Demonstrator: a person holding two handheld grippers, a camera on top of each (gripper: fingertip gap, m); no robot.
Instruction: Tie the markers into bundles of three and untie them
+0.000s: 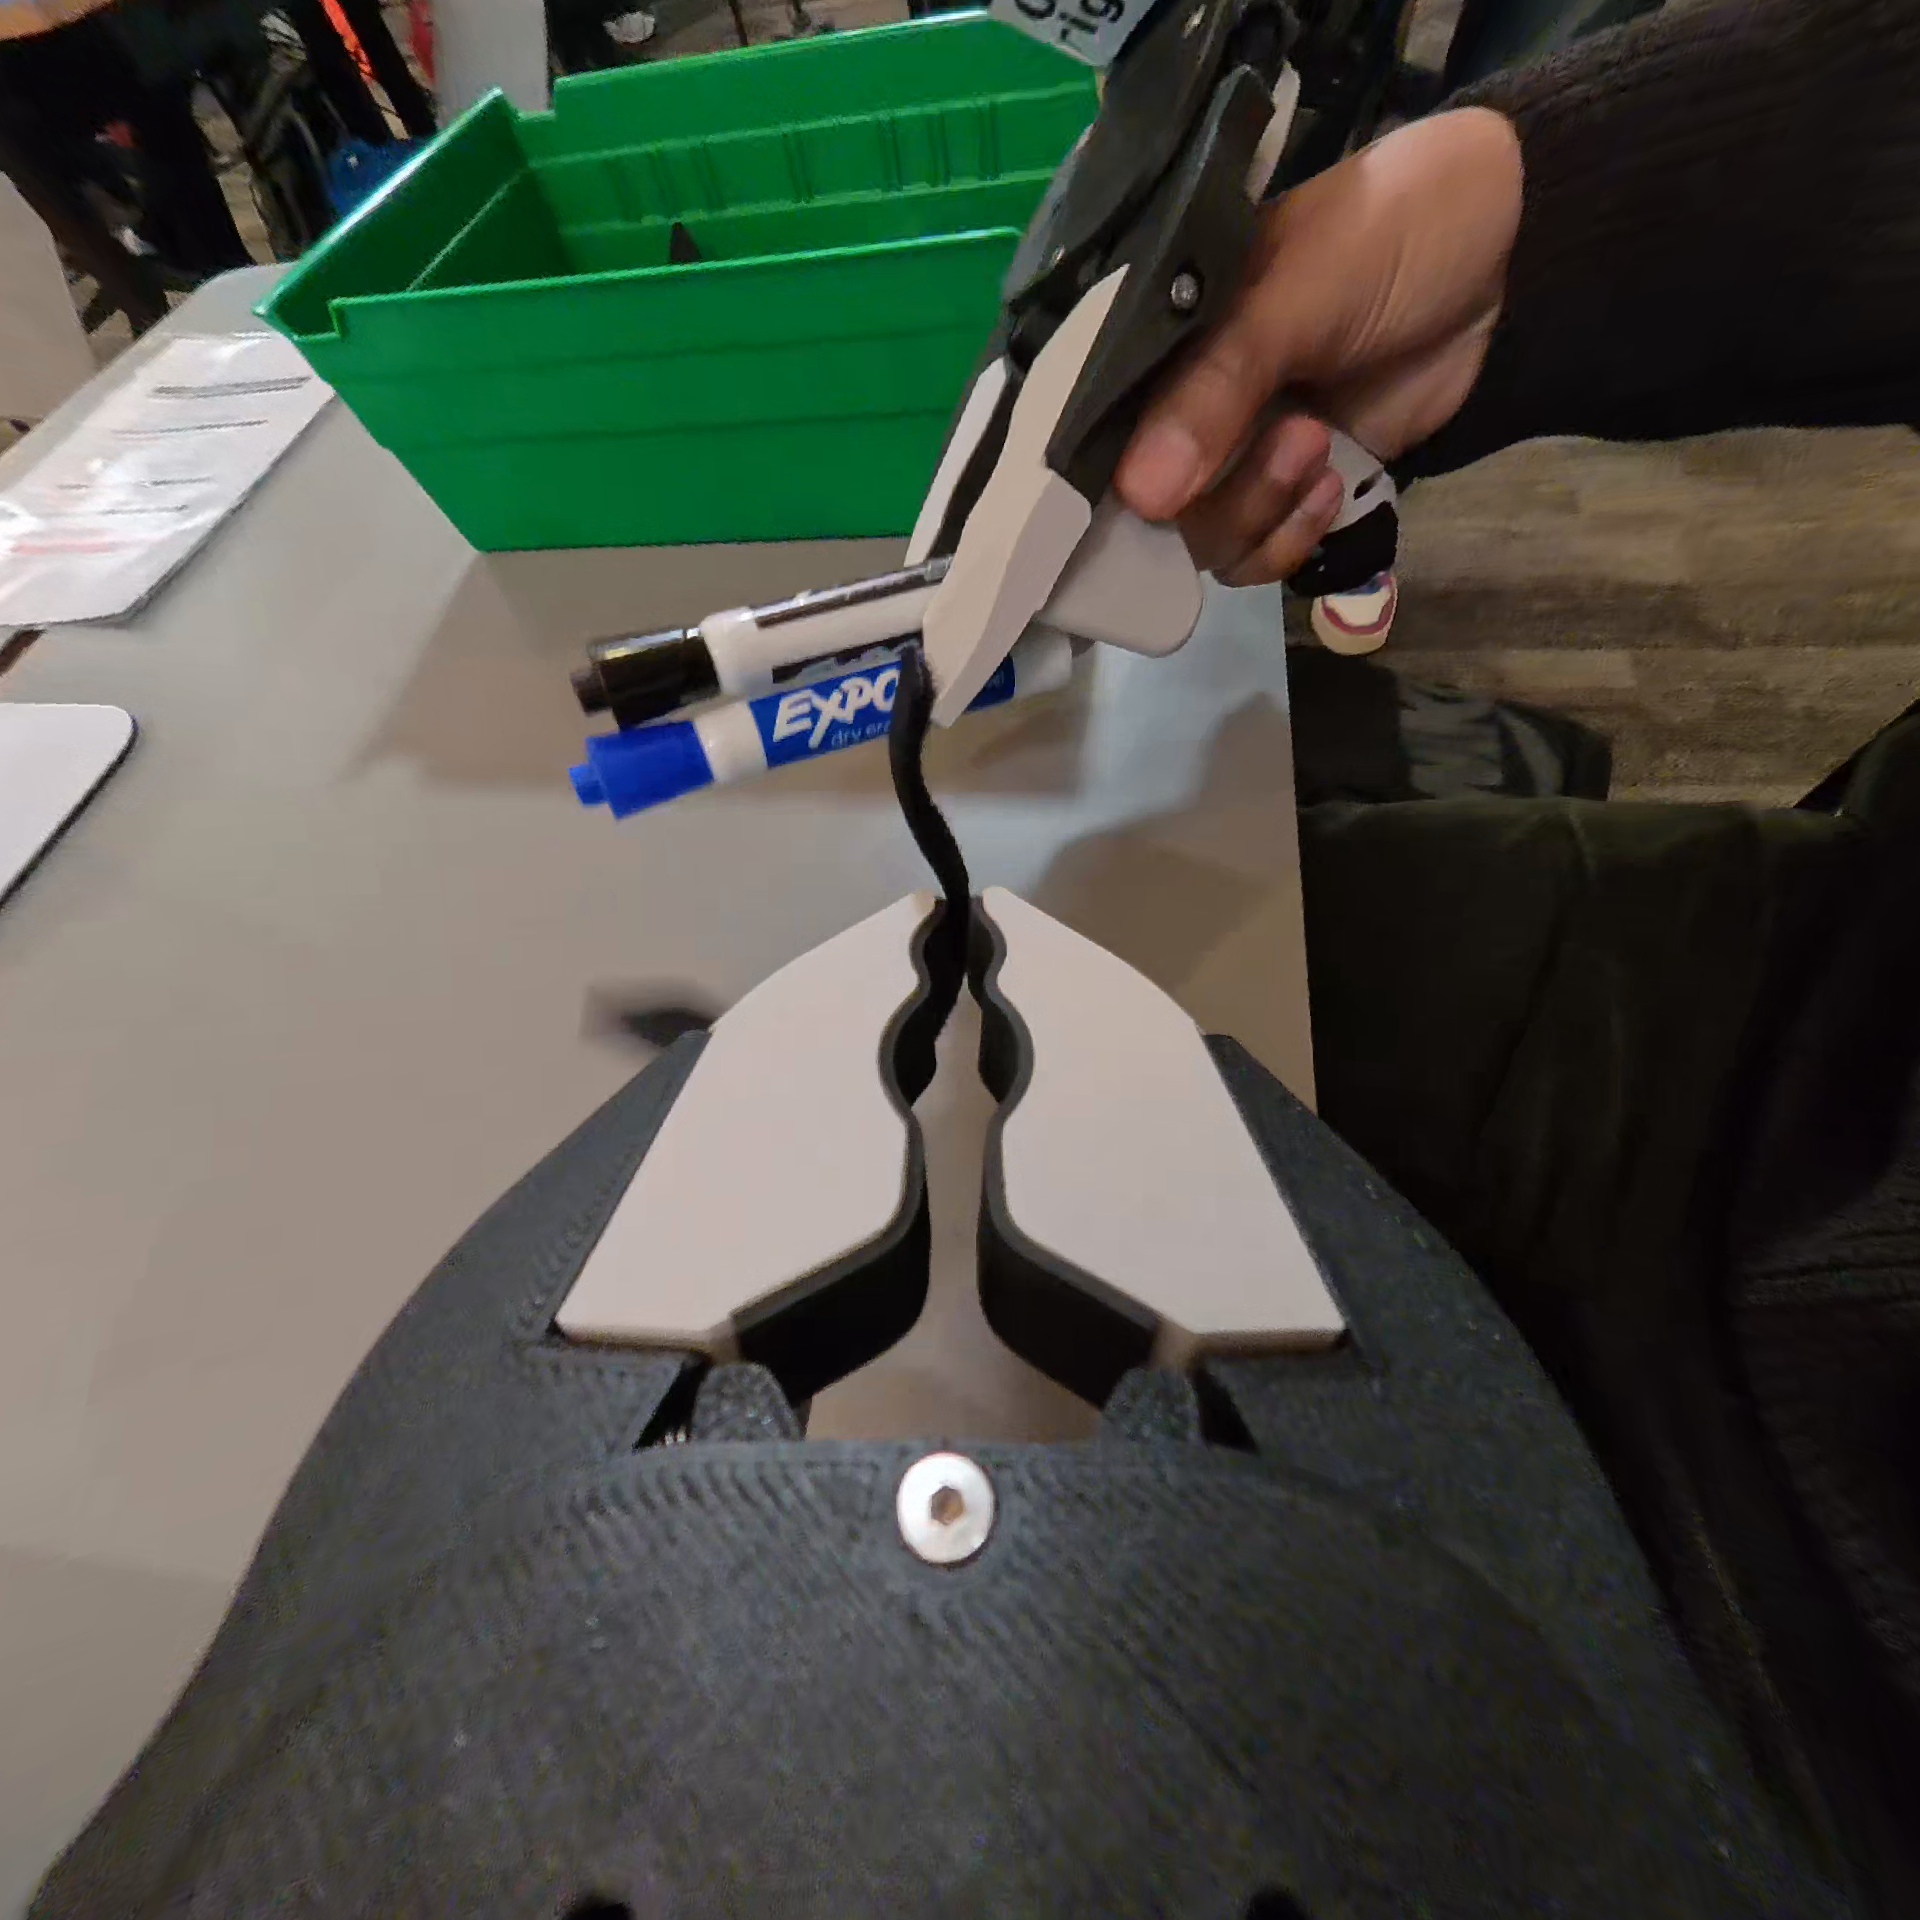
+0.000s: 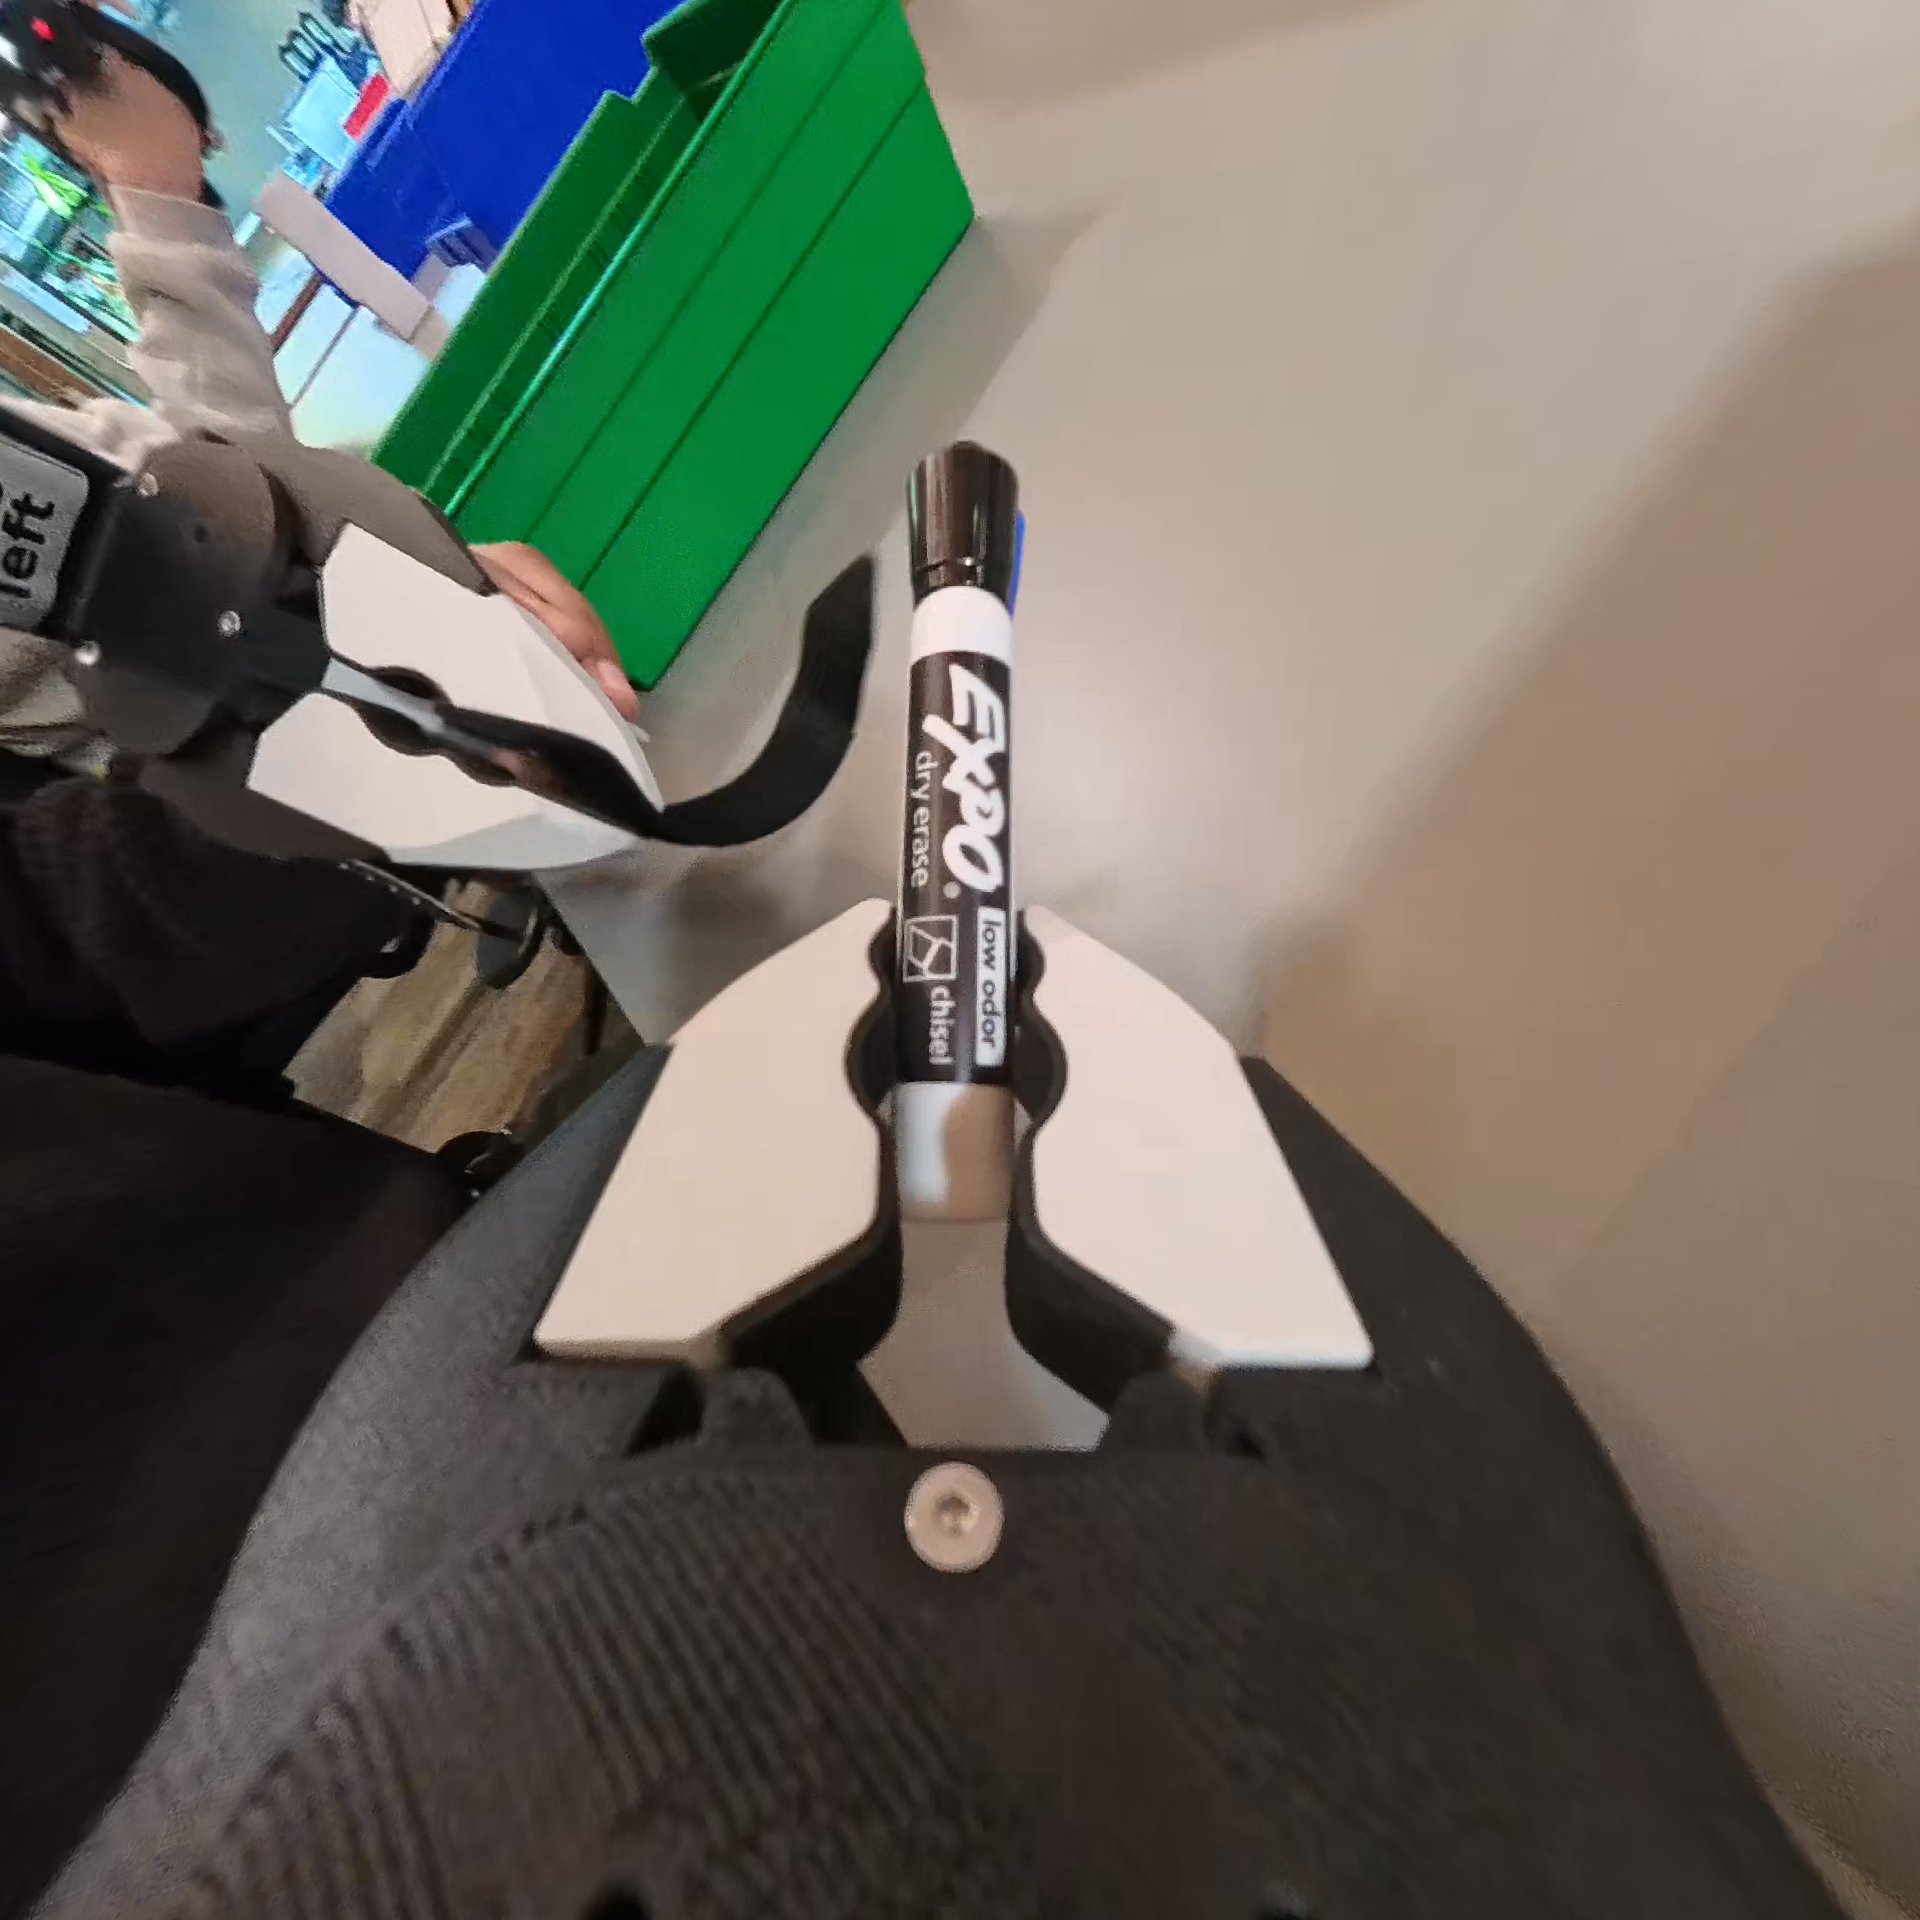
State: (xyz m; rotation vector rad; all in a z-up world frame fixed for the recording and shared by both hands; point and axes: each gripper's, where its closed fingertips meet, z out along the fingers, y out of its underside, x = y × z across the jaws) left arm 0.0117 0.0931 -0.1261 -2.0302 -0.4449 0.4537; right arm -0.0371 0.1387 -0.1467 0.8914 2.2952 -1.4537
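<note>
My right gripper [image 2: 956, 925] is shut on a black dry-erase marker [image 2: 956, 727], with a blue marker [image 2: 1020, 561] tight behind it. In the left wrist view the right gripper [image 1: 961, 675] holds the black marker [image 1: 727, 644] and the blue marker [image 1: 707, 743] side by side just above the grey table [image 1: 312, 935]. My left gripper [image 1: 956, 904] is shut on a black strap [image 1: 920, 821] that runs up to the markers at the right gripper's fingers. The strap [image 2: 790, 727] also shows in the right wrist view, leading from the left gripper [image 2: 644, 769].
A green plastic bin [image 1: 644, 416] stands on the table behind the markers, and it also shows in the right wrist view [image 2: 675, 364]. Laminated sheets [image 1: 135, 468] and a white pad [image 1: 42, 769] lie at the left. The table edge is at the right, beside the person's lap. Blue bins [image 2: 468, 125] stand farther back. The grippers' ends are close to 8 cm from one another.
</note>
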